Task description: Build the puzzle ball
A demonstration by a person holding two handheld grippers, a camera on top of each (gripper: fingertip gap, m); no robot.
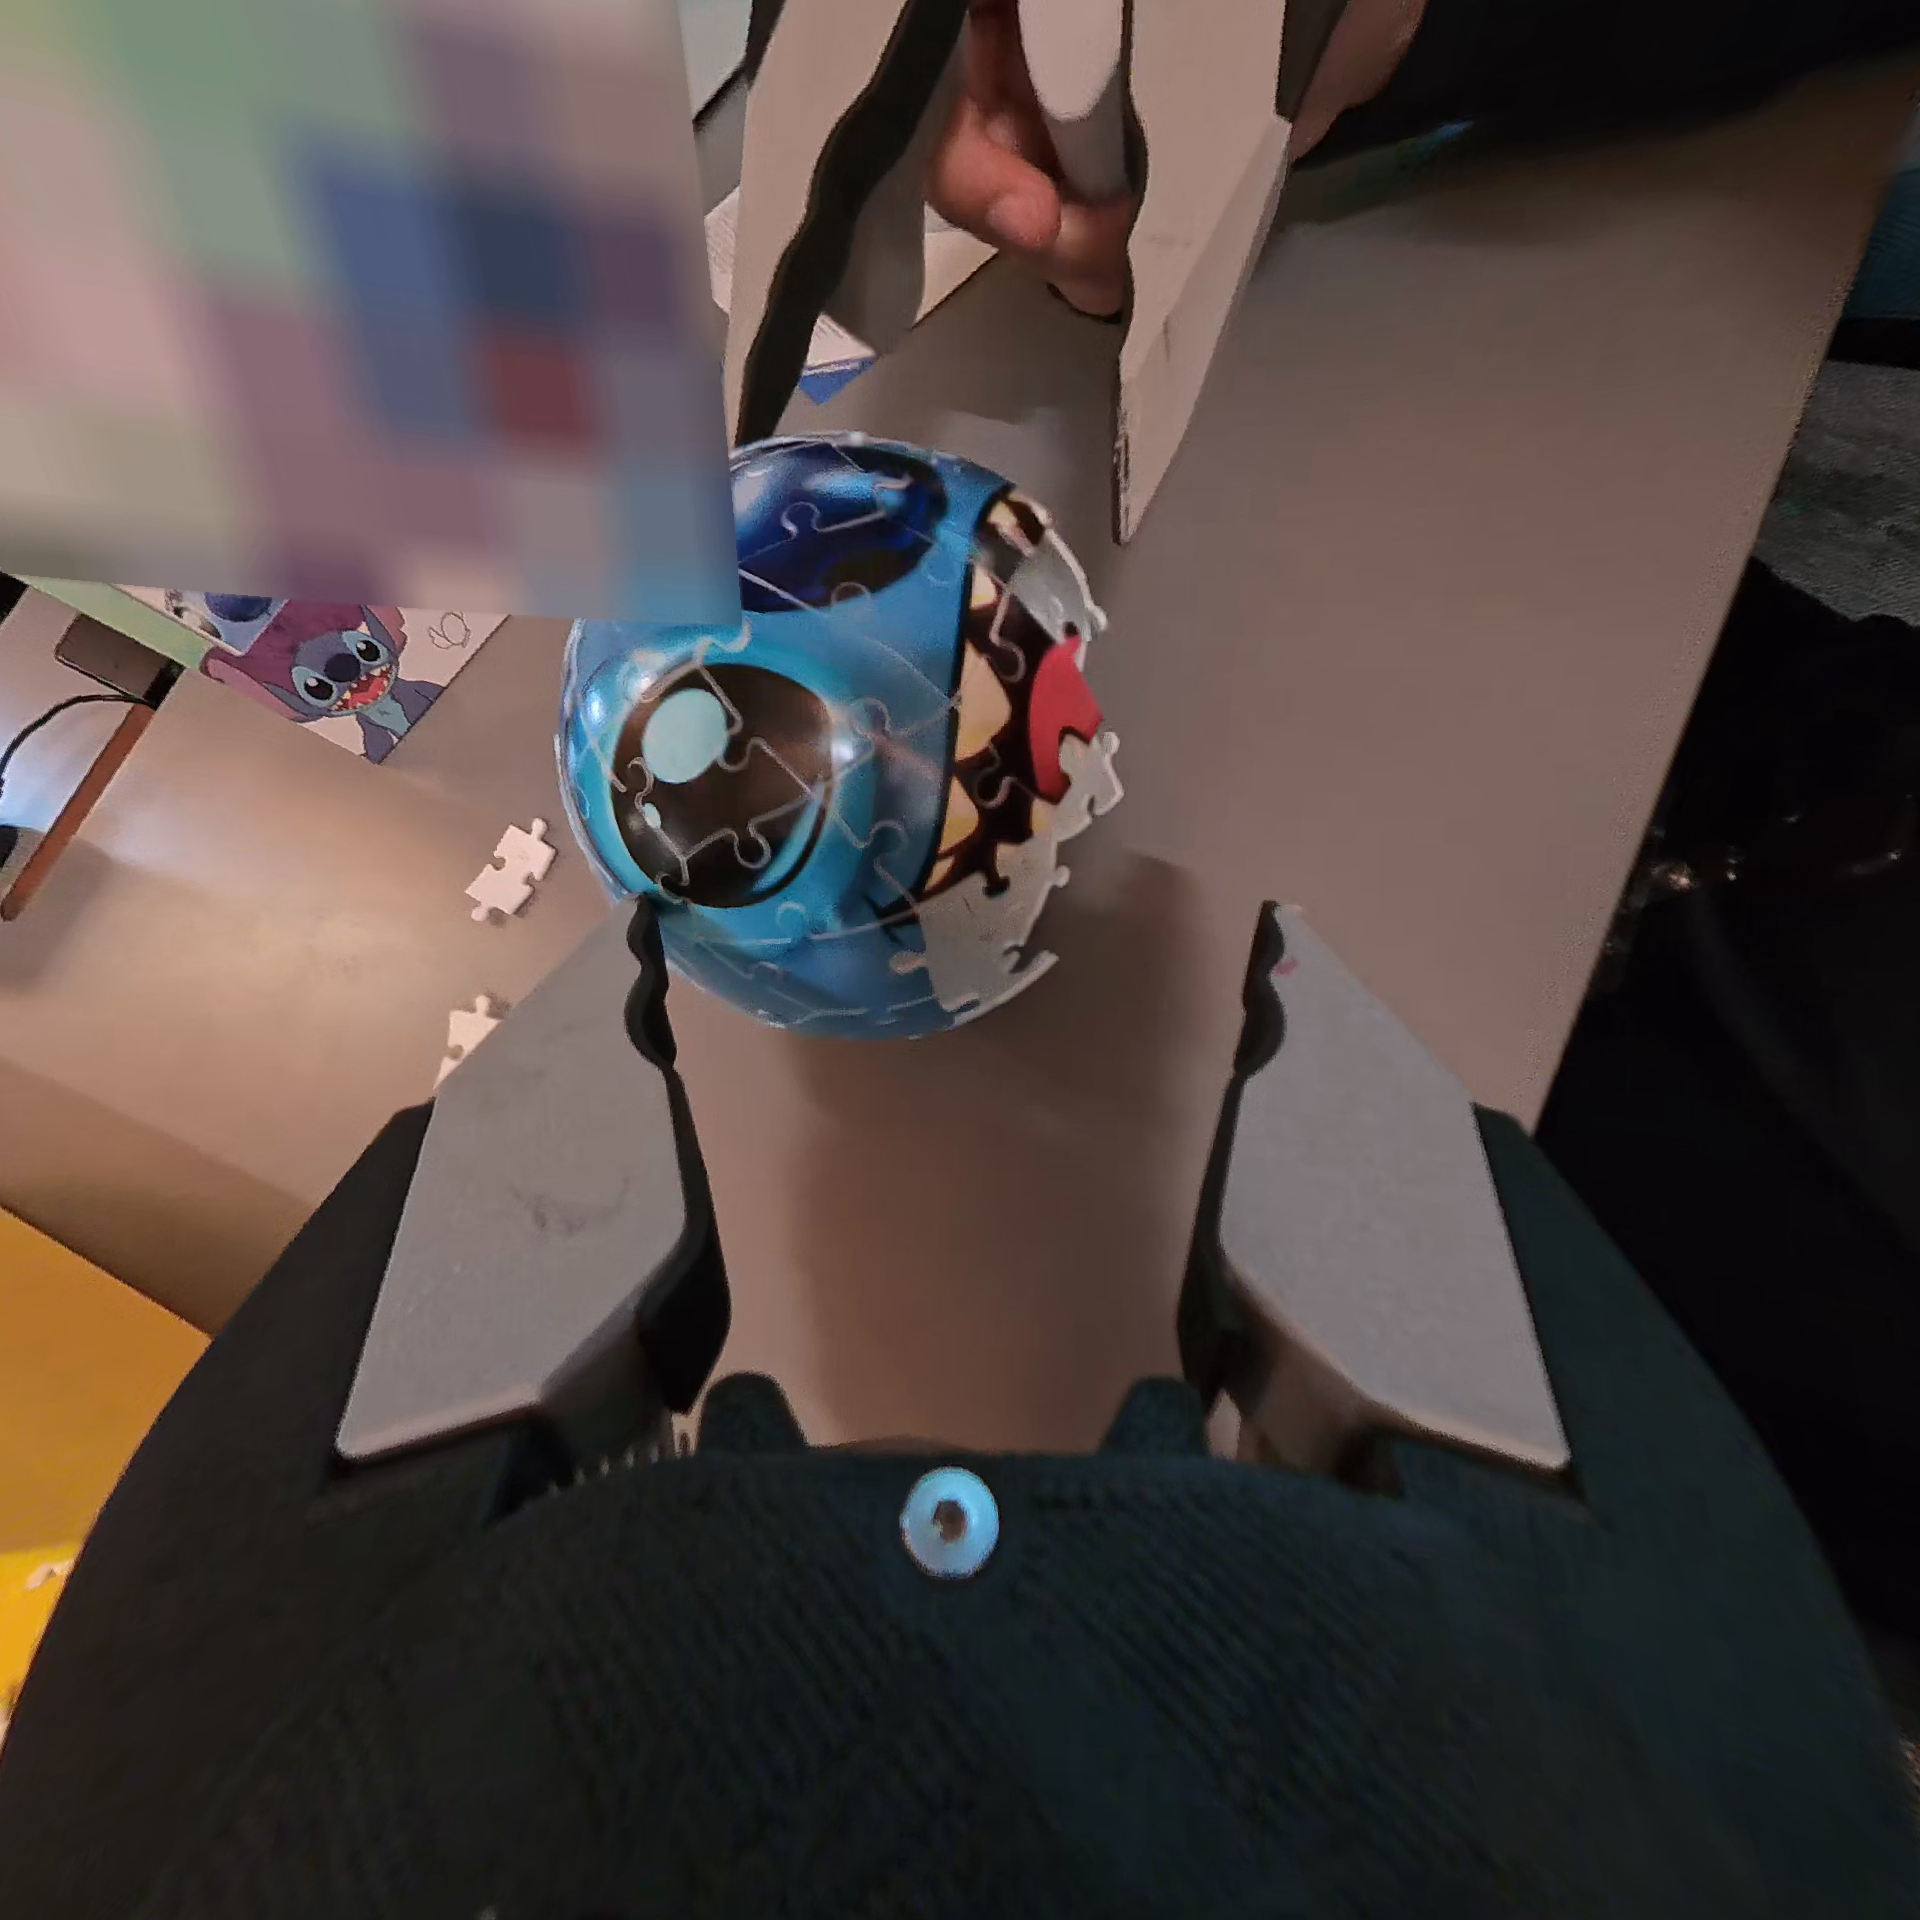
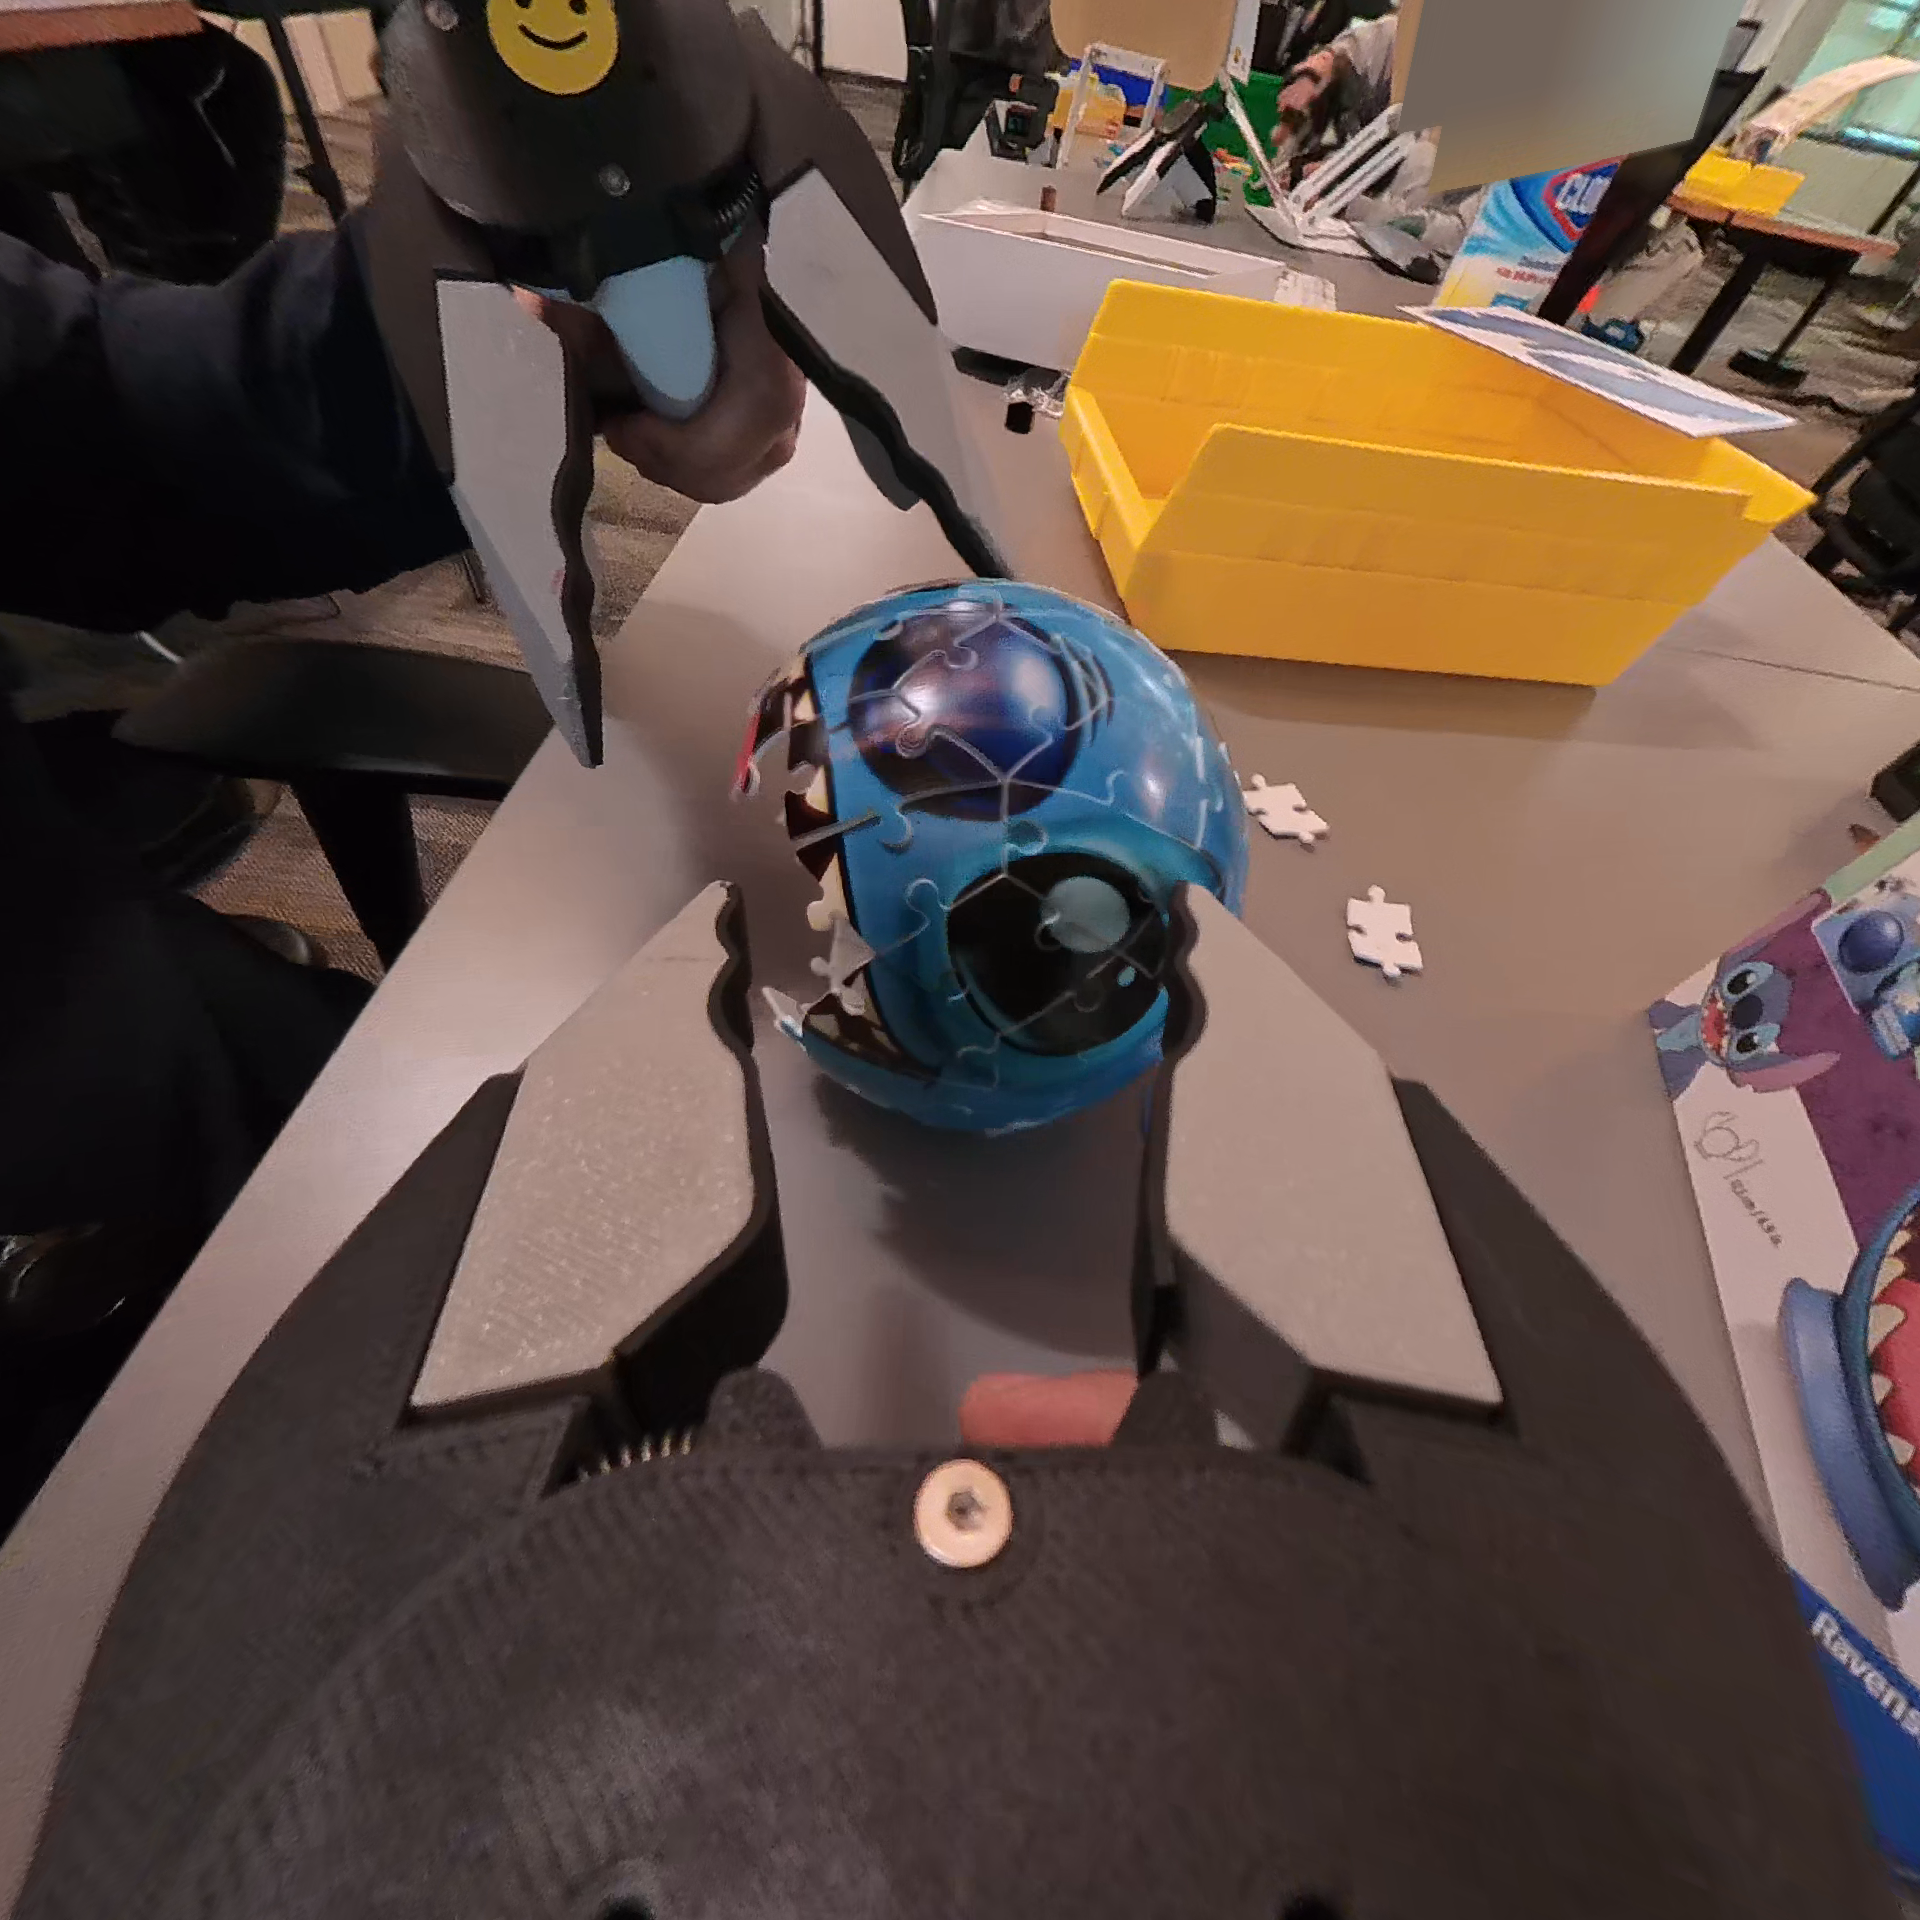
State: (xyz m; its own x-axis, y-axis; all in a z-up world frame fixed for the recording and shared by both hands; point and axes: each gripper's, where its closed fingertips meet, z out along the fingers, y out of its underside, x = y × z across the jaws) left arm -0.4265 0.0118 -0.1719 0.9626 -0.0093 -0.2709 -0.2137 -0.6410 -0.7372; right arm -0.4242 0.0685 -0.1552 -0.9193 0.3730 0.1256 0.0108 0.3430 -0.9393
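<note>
Grey, wavy-edged fingers (image 2: 1278, 1122) of the right gripper (image 2: 956, 904) stand wide apart nearest the lens, holding nothing; the right-hand one overlaps the puzzle ball's (image 2: 997, 862) side, though whether it touches cannot be told. That ball, blue with a large dark eye and a toothy mouth, rests on the grey table (image 2: 1507, 810), with an unfinished gap along the jagged mouth edge facing the table's near side. From the opposite side the left gripper (image 1: 956, 914) also spreads its fingers (image 1: 551, 1195) wide and empty, one tip just at the ball's (image 1: 831, 727) lower edge, the other well clear of it. Each gripper appears in the other's view, pointing down toward the ball, gripped by a hand (image 1: 1023, 197). Two loose white puzzle pieces (image 2: 1382, 930) lie on the table just beside the ball. Farther back sits a yellow plastic bin (image 2: 1403, 488), and the printed puzzle box (image 2: 1808, 1195) lies along the table's edge.
</note>
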